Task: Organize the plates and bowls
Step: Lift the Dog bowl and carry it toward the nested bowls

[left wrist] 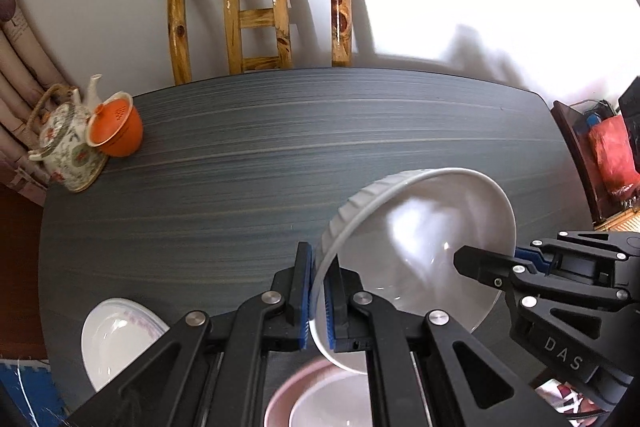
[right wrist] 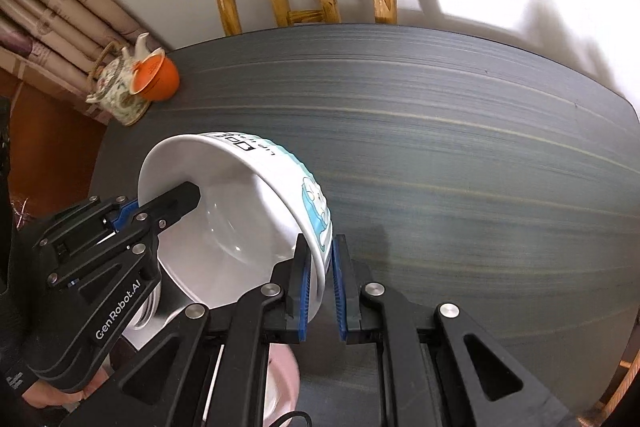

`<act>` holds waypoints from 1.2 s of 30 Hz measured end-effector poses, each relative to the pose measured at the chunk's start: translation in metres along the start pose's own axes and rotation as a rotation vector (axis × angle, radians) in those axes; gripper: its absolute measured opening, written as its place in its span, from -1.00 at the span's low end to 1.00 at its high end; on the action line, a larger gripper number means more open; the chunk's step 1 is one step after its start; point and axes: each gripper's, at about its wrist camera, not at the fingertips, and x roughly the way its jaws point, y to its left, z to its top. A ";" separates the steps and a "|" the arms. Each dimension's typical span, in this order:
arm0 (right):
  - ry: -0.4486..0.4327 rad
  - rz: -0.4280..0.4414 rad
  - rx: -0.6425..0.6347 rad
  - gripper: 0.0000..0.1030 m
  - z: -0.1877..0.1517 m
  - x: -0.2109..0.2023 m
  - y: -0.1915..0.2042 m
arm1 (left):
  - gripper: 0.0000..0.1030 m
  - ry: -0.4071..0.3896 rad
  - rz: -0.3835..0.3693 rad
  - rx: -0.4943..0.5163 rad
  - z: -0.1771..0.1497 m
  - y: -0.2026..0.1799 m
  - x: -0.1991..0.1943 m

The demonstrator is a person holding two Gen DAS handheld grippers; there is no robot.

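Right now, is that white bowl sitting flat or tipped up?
Tipped up. The white bowl is held on edge off the table, with the left gripper and right gripper pinching opposite sides of its rim.

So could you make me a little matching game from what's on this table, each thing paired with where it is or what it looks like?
Things:
1. white bowl
2. orange cup
3. floral teapot
4. wooden chair

Descriptions:
A. behind the table's far edge
B. pinched at its rim by both grippers
C. leaning against the teapot
D. has a rope handle, at the table's left corner

Pairs: 1-B, 2-C, 3-D, 4-A
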 end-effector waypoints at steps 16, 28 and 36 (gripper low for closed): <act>0.053 -0.012 -0.073 -0.78 -0.087 -0.034 0.049 | -0.90 0.033 0.030 0.024 -0.091 -0.012 -0.052; 0.116 -0.022 -0.066 -0.78 -0.135 -0.003 0.057 | -0.89 0.098 0.018 -0.021 -0.138 -0.008 -0.023; 0.116 -0.002 -0.037 -0.78 -0.136 0.010 0.052 | -0.89 0.093 0.013 -0.037 -0.139 -0.002 -0.016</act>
